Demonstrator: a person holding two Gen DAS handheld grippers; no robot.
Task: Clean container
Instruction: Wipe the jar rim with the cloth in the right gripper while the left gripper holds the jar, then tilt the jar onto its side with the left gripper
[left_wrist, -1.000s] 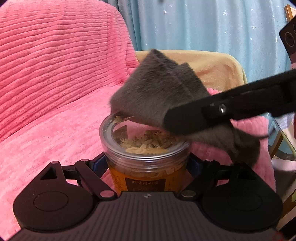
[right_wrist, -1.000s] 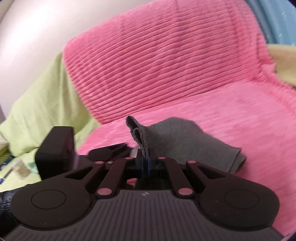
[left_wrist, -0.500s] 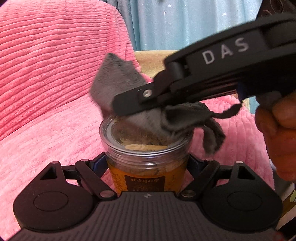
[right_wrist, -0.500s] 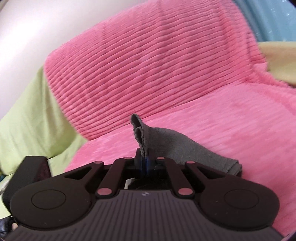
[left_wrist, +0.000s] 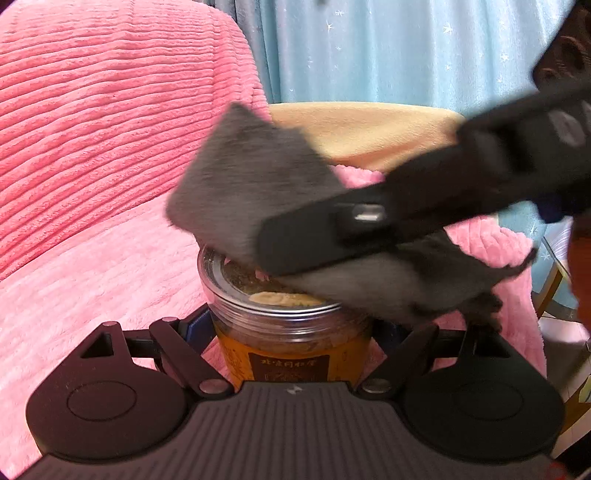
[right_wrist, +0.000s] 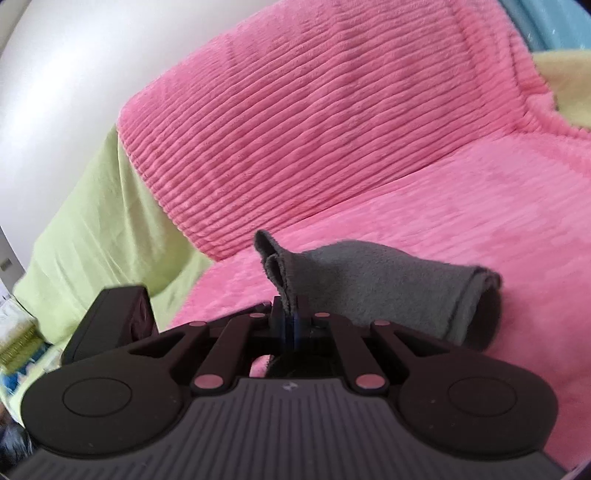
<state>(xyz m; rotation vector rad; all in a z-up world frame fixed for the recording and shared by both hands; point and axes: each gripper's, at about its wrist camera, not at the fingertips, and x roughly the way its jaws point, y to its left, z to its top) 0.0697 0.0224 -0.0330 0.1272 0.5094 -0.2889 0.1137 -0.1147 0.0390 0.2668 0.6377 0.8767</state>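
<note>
- In the left wrist view, the left hand-held gripper (left_wrist: 291, 328) clamps a clear plastic jar with an orange label (left_wrist: 286, 339) at the lower centre of the frame, 1 finger on each side of its body.
- The jar stands upright, and pale beige contents show through its transparent top.
- A grey fleece cloth (left_wrist: 258, 184) lies tilted across the jar's mouth at the centre of the frame, its lower part touching the rim on the right side; it is motion-blurred.
- The right hand-held gripper (right_wrist: 290, 325) is closed on a fold of the cloth, its 2 blue-padded fingers pressed together at the lower centre of the right wrist view, with the rest of the cloth draped to the right.
- In the left wrist view that gripper enters as a dark blurred bar from the upper right.
- A pink ribbed plush blanket (left_wrist: 92, 147) fills the left side behind the jar, with a light blue starred curtain (left_wrist: 388, 48) at the top.
</note>
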